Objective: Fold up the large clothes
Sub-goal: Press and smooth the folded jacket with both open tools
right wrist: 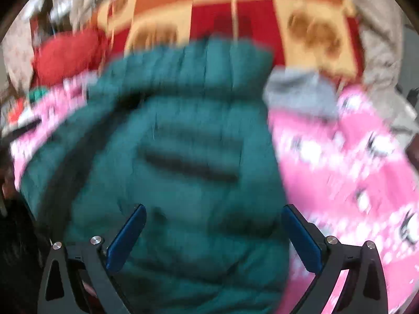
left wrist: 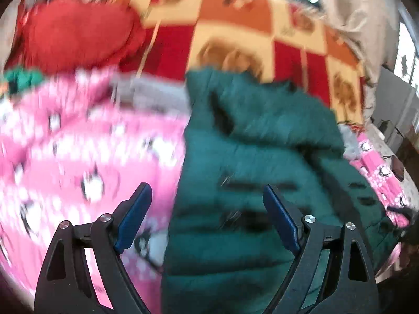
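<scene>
A dark green quilted puffer jacket (left wrist: pixel 262 144) lies on a pink patterned bedsheet (left wrist: pixel 78 144). It also shows in the right wrist view (right wrist: pixel 183 144), filling the middle. My left gripper (left wrist: pixel 207 196) is open and empty above the jacket's left edge, its left finger over the pink sheet. My right gripper (right wrist: pixel 213 217) is open and empty over the jacket's lower part. Both views are blurred by motion.
A red fluffy garment (left wrist: pixel 78 34) lies at the back left, also in the right wrist view (right wrist: pixel 65 52). A red, orange and cream patterned blanket (left wrist: pixel 235 26) lies behind the jacket. A grey cloth (right wrist: pixel 298 91) lies right of the jacket on the pink sheet (right wrist: pixel 353 170).
</scene>
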Demonstrator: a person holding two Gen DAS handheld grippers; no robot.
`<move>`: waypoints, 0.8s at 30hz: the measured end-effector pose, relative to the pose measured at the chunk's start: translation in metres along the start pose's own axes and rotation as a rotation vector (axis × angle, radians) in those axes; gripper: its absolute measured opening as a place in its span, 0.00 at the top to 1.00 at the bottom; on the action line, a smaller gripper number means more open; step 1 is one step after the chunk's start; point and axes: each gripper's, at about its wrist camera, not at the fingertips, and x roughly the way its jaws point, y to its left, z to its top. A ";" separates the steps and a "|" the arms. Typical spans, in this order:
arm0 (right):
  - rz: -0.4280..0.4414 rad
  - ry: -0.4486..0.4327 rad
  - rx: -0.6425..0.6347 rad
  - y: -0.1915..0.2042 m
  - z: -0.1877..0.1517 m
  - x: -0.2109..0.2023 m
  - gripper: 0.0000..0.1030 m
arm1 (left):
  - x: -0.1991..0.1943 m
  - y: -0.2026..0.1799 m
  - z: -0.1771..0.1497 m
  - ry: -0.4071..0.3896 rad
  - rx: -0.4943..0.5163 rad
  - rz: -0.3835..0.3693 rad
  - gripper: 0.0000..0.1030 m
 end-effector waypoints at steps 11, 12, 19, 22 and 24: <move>0.035 0.175 -0.037 0.034 0.014 0.070 0.01 | 0.073 -0.032 -0.015 0.212 0.101 0.037 0.16; 0.037 0.183 -0.049 0.033 0.009 0.070 0.01 | 0.074 -0.031 -0.016 0.222 0.097 0.032 0.16; 0.062 0.165 -0.105 0.030 -0.023 0.042 0.01 | 0.055 -0.024 -0.032 0.241 0.077 0.013 0.16; 0.106 0.156 -0.095 0.022 -0.038 0.026 0.01 | 0.041 -0.019 -0.037 0.250 0.041 -0.012 0.16; 0.126 0.142 -0.088 0.019 -0.045 0.015 0.01 | 0.028 -0.015 -0.041 0.243 0.032 -0.016 0.16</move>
